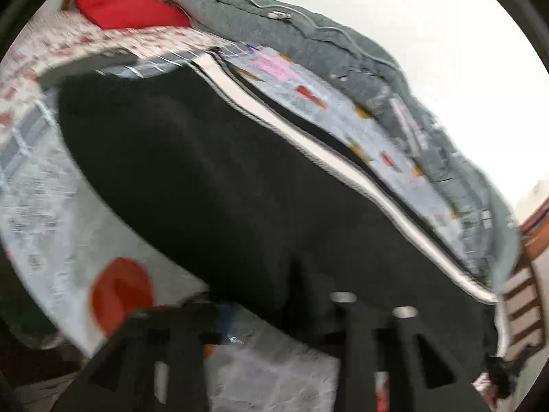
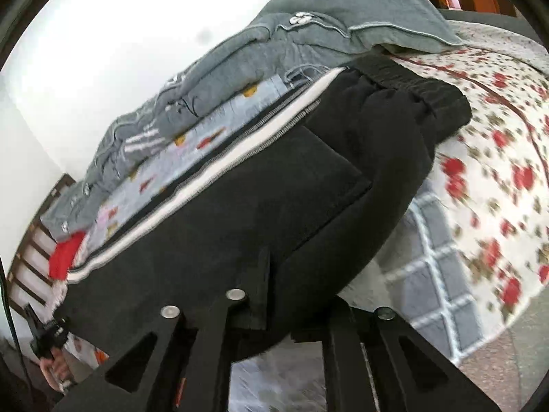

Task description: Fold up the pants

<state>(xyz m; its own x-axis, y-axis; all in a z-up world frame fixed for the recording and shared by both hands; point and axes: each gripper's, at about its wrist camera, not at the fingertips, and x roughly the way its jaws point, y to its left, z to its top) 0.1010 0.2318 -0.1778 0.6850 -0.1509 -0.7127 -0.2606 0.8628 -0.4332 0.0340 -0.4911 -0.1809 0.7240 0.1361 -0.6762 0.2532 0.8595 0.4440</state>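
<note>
pants: black sweatpants (image 2: 274, 206) with a white side stripe (image 2: 212, 178), spread flat across the bed. The elastic waistband (image 2: 411, 86) is at the flowery end, and there's a square pocket (image 2: 319, 178) on the seat.
left claw: the left claw (image 1: 260, 312) sits low over the near edge of the pants, jaws apart. It's blurry and I honestly can't tell if cloth is pinched.
right claw: the right claw (image 2: 298, 312) is at the near hem. Black cloth runs between its fingers, but a real pinch? Can't tell either.
bed: patchwork sheet (image 1: 308, 103) under the pants, floral cover (image 2: 497, 171) beside the waistband.
other stuff: grey quilt (image 2: 308, 34) bunched along the wall side, red cloth (image 1: 130, 7) near the slatted bed frame (image 2: 31, 267).
writing: no brand or label readable anywhere, it's all too smeared.
</note>
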